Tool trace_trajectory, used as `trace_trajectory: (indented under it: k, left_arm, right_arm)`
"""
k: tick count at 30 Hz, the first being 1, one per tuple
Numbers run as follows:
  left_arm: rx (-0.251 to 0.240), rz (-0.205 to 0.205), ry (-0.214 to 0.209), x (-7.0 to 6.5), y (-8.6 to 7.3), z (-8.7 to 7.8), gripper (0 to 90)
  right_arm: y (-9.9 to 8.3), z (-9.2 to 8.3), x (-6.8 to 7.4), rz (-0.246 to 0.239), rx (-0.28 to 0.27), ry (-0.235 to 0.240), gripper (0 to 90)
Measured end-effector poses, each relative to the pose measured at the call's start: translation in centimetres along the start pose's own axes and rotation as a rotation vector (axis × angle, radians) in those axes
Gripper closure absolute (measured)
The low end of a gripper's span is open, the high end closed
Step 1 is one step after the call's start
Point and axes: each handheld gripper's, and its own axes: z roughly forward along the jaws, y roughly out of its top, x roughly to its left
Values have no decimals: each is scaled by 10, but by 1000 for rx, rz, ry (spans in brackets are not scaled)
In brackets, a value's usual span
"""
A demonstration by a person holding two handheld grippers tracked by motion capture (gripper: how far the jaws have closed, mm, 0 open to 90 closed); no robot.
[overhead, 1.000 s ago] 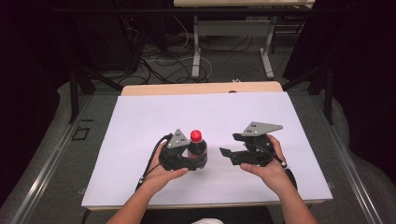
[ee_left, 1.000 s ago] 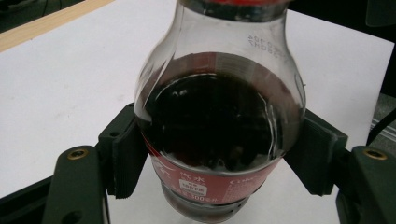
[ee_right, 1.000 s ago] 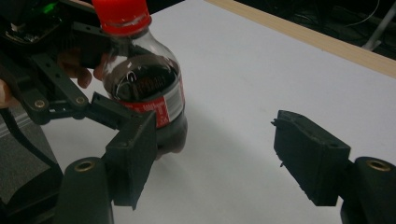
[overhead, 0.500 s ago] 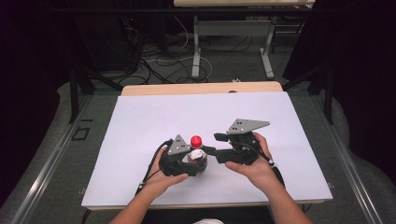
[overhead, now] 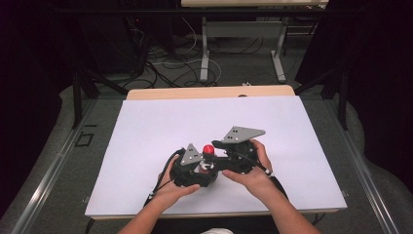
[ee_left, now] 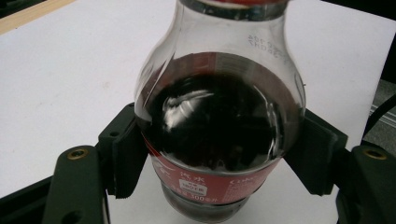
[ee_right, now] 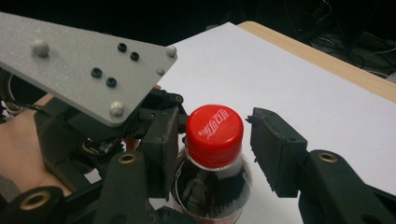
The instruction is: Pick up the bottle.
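Two tools at bottle, ample white mat all around

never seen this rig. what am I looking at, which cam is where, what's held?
No robot arm: a person holds a two-jaw gripper in each hand over a white table. The high view looks down from above; the other two cameras ride on the grippers. The left gripper is shut on a small cola bottle, standing upright. The right gripper has its jaws either side of the red cap; they have just been closing. One jaw is at the cap, the other shows a gap, so no grip yet.
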Motion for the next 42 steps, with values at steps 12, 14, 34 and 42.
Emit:
trace_trajectory:
  k: [12, 14, 34, 42]
  left_arm:
    - [11, 36, -22, -5, 1, 2, 301]
    - [5, 35, -28, -7, 1, 2, 302]
    - [-22, 79, -173, -11, 2, -1, 301]
    - [-18, 15, -120, -4, 3, -4, 301]
  right_arm:
    - [-1, -1, -1, 0, 24, 11, 614]
    - [-1, -3, -4, -12, 26, 39, 618]
    - [11, -7, -43, -265, 92, 476, 620]
    - [13, -12, -27, -203, 70, 273, 455]
